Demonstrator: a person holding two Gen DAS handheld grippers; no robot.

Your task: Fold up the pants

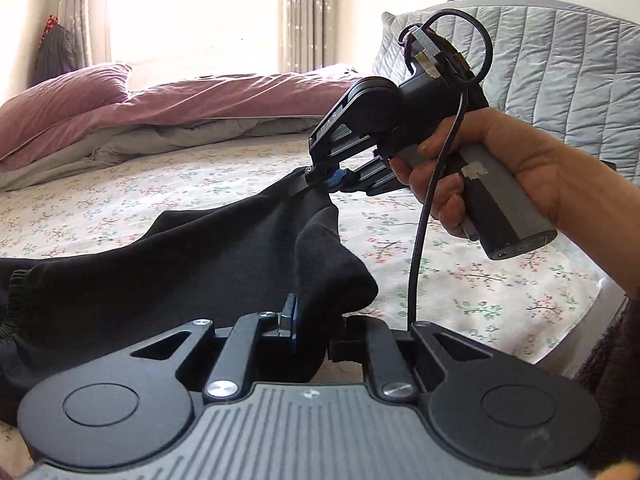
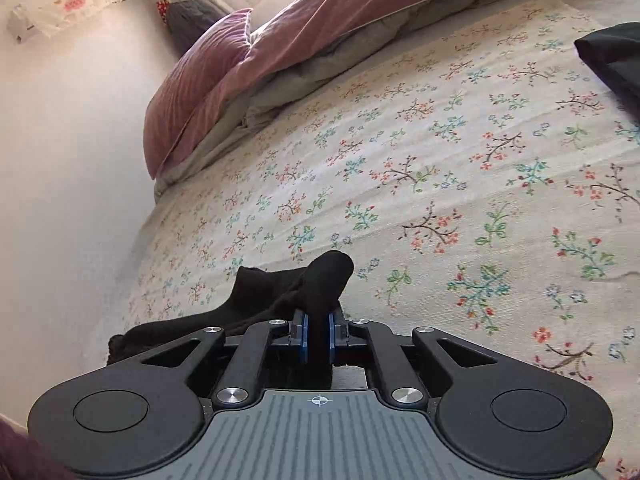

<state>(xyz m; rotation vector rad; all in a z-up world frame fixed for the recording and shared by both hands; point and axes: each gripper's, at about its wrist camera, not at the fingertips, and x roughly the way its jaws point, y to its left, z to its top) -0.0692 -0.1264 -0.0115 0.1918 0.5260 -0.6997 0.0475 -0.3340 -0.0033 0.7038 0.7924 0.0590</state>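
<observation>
Black pants (image 1: 180, 272) are lifted off the floral bed sheet (image 1: 460, 280), stretched between both grippers, and their ribbed waistband hangs at the left. My left gripper (image 1: 314, 320) is shut on a fold of the black cloth at the bottom of the left wrist view. My right gripper (image 1: 320, 178), held by a hand (image 1: 500, 168), pinches the upper edge of the same cloth farther back. In the right wrist view the right gripper (image 2: 318, 332) has its blue pads pressed on a bunch of the pants (image 2: 280, 292), which trails down to the left.
A purple pillow (image 2: 192, 92) and a folded purple and grey duvet (image 1: 240, 108) lie along the far side of the bed. A quilted grey headboard (image 1: 560, 72) stands at the right. A dark cloth (image 2: 616, 56) lies at the right edge. A wall borders the bed's left side.
</observation>
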